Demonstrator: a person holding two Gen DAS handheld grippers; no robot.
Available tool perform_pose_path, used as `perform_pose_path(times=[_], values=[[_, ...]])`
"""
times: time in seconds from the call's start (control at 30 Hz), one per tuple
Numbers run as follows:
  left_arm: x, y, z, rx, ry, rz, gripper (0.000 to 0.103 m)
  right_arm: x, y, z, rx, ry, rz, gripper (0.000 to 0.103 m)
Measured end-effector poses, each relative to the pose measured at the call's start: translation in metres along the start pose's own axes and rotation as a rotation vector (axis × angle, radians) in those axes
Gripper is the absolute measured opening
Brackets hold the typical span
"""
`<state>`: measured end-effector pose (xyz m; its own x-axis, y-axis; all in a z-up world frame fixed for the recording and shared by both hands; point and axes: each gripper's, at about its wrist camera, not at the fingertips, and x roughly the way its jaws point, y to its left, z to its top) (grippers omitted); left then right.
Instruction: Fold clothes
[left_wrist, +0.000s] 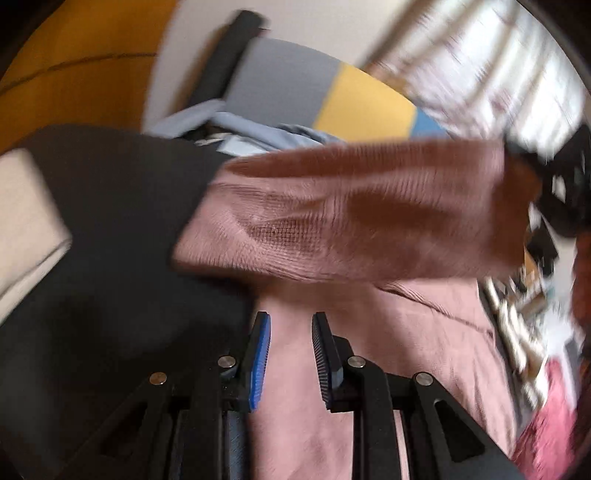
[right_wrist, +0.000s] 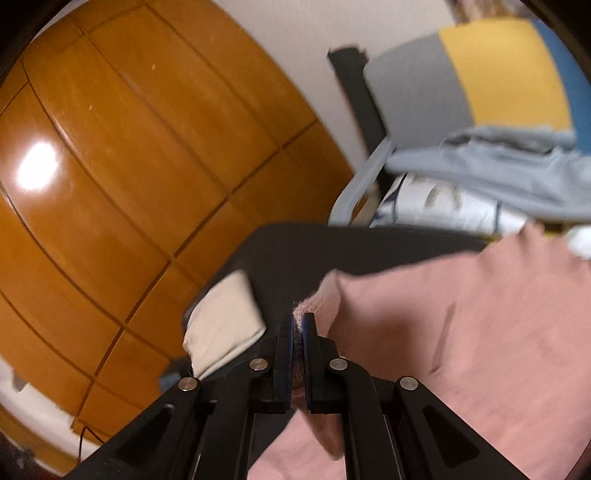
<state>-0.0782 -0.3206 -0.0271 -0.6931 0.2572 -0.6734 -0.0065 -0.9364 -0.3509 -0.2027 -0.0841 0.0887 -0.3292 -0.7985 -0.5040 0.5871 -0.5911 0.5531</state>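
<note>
Mid-fold, I judge: my right gripper (right_wrist: 297, 321) has its fingers clamped on an edge of the dusty-pink ribbed knit garment (left_wrist: 369, 387), carrying a sleeve-like strip across the body. The body lies flat on the black padded surface (left_wrist: 110, 258), toward its right side. My left gripper (left_wrist: 291, 332) hangs just over the pink cloth, fingers partly apart, holding nothing. Next: lay the strip flat and square, then let go. Grey-blue crumpled clothes (right_wrist: 498, 166) sit past the far edge, a cream cushion (right_wrist: 221, 321) at the left edge; neither blocks. Frames blurred.
</note>
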Motion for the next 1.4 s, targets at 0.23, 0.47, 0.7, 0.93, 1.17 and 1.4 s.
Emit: perform_pose_path(times=[0.23, 0.47, 0.7, 0.93, 1.17, 1.4], values=[[0.075, -0.038, 0.035, 0.098, 0.049, 0.103, 0.023, -0.061, -0.043, 0.018, 0.034, -0.100, -0.121, 0.005], [0.101, -0.035, 0.035, 0.054, 0.046, 0.168, 0.023, -0.090, -0.145, 0.007, 0.165, -0.122, -0.335, 0.005], [0.101, -0.026, 0.027, 0.019, 0.022, 0.135, 0.023, -0.049, -0.261, -0.042, 0.385, -0.026, -0.537, 0.017], [0.090, -0.026, 0.023, 0.012, 0.035, 0.113, 0.023, -0.067, -0.224, -0.072, 0.279, -0.118, -0.603, 0.028], [0.029, -0.052, 0.015, 0.084, -0.215, 0.046, 0.023, -0.056, -0.238, -0.098, 0.368, -0.080, -0.664, 0.043], [0.105, -0.044, 0.055, 0.111, -0.072, 0.275, 0.024, -0.041, -0.241, -0.081, 0.349, -0.055, -0.598, 0.005]])
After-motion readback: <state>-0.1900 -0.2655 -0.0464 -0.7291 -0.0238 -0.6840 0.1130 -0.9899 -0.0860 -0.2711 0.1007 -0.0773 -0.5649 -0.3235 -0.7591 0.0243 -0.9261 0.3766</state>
